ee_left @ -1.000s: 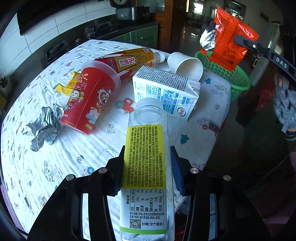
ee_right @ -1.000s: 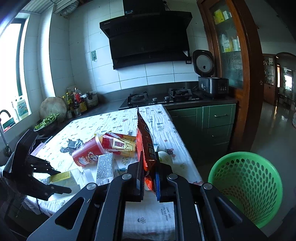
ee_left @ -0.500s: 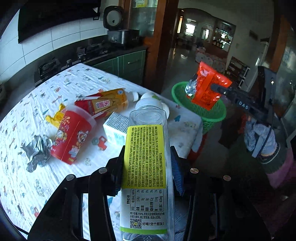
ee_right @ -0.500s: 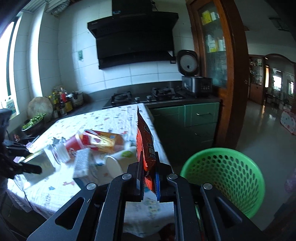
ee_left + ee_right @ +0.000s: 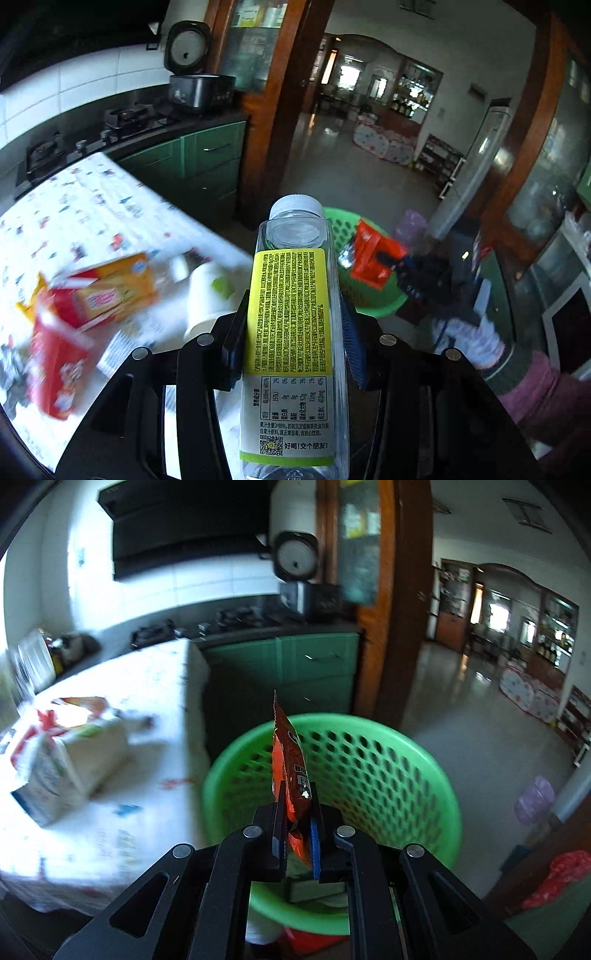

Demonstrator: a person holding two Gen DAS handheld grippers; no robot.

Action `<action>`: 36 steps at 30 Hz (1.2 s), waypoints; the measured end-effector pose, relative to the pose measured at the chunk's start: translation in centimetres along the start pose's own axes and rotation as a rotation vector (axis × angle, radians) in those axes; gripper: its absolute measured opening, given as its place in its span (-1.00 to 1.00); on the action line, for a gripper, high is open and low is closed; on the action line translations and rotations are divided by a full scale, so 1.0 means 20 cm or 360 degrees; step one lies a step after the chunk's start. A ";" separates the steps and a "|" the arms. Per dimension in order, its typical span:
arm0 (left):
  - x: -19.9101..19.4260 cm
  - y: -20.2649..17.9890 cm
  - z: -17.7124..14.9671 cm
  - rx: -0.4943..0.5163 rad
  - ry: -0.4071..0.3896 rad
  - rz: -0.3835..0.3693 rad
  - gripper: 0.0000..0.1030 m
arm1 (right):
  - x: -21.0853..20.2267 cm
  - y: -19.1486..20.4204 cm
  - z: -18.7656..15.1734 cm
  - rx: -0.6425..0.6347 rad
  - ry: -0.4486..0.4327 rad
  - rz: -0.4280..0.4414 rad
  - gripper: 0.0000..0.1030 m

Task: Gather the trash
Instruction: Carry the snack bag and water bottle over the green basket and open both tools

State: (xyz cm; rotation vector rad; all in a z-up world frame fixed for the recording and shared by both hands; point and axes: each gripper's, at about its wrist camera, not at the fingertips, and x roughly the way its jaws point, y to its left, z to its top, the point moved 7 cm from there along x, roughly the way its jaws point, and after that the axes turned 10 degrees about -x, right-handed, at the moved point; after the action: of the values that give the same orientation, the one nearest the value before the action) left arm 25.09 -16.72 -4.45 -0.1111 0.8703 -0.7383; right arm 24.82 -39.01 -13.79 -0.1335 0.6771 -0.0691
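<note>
My left gripper (image 5: pixel 291 332) is shut on a clear plastic bottle (image 5: pixel 290 321) with a yellow label and white cap, held above the table edge and pointing toward the green basket (image 5: pixel 369 299). My right gripper (image 5: pixel 297 812) is shut on an orange snack bag (image 5: pixel 290 771), held upright right over the green perforated basket (image 5: pixel 369 771). In the left wrist view the snack bag (image 5: pixel 369 258) hangs over the basket. On the table lie a red cup (image 5: pixel 55 365), an orange bottle (image 5: pixel 110 291), a white paper cup (image 5: pixel 208 295) and a milk carton (image 5: pixel 48 775).
The table (image 5: pixel 92 221) has a white patterned cloth. Green cabinets (image 5: pixel 314 672) and a wooden door post (image 5: pixel 406 609) stand behind the basket. A red bag (image 5: pixel 557 878) lies on the floor at the right. Some trash lies at the basket's bottom (image 5: pixel 317 890).
Both grippers have swung from the table toward the basket. The snack bag now hangs over the basket's opening. The bottle is lifted farther off the table.
</note>
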 end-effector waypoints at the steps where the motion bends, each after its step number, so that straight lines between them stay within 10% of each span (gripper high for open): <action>1: 0.04 -0.02 0.03 -0.0004 -0.0001 -0.0006 -0.15 | 0.03 -0.03 -0.02 0.0008 0.0020 -0.0018 -0.81; 21: 0.74 -0.43 0.22 -0.0020 0.0146 -0.0124 -0.14 | -0.10 -0.21 -0.17 0.0095 -0.0074 -0.0129 0.25; 36: 0.99 -0.47 0.14 -0.0069 0.0239 -0.0090 0.08 | -0.19 -0.23 -0.31 0.0141 -0.0085 -0.0125 0.40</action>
State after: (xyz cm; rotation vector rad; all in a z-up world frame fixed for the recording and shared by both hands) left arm 30.29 -36.82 -12.16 -0.1202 1.0301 -0.7882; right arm 17.79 -43.78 -15.53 -0.0763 0.6146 -0.1704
